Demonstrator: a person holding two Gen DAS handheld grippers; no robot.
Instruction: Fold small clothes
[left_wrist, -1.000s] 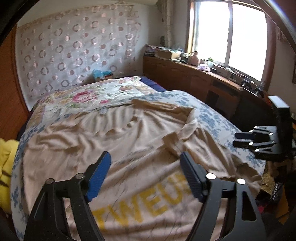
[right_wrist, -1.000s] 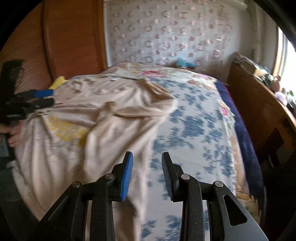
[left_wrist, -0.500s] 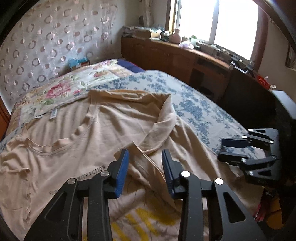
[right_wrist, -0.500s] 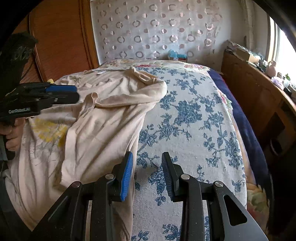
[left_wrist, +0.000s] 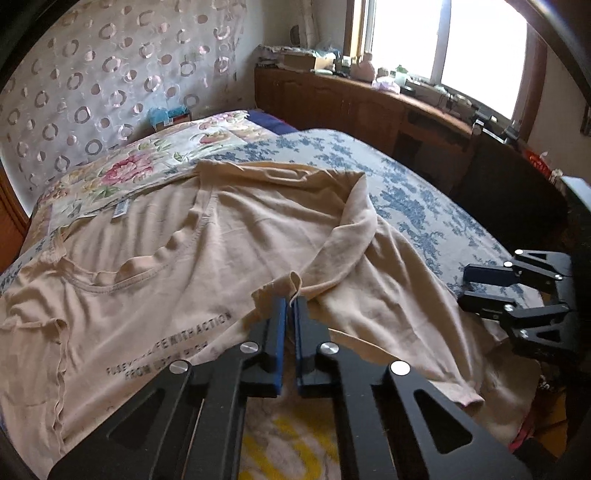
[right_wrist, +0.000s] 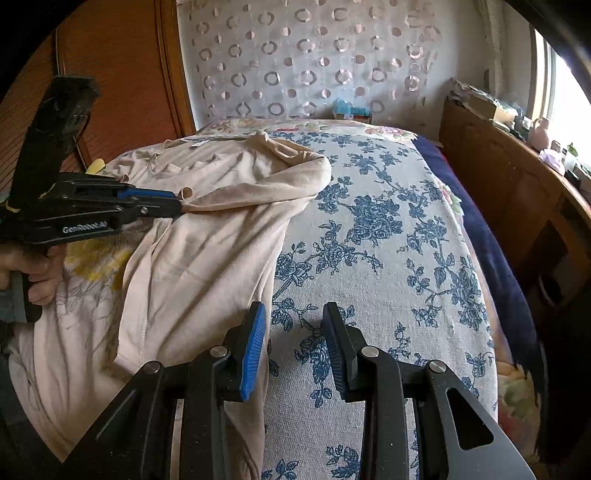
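While the left gripper (left_wrist: 290, 306) stands clamped on a sleeve hem, the right gripper (right_wrist: 294, 332) hangs empty with jaws apart.

Item under handling: one beige cotton T-shirt with dark printed lettering (left_wrist: 155, 258), spread across the blue-flowered bedspread (right_wrist: 388, 240) toward its left edge, one sleeve doubled over the body. Judgement: the pinched hem should be carried flat across the chest and laid down before release; the free gripper is best set to the near side hem to hold tension. Count: one shirt, two grippers, one visible hand (right_wrist: 37, 273).
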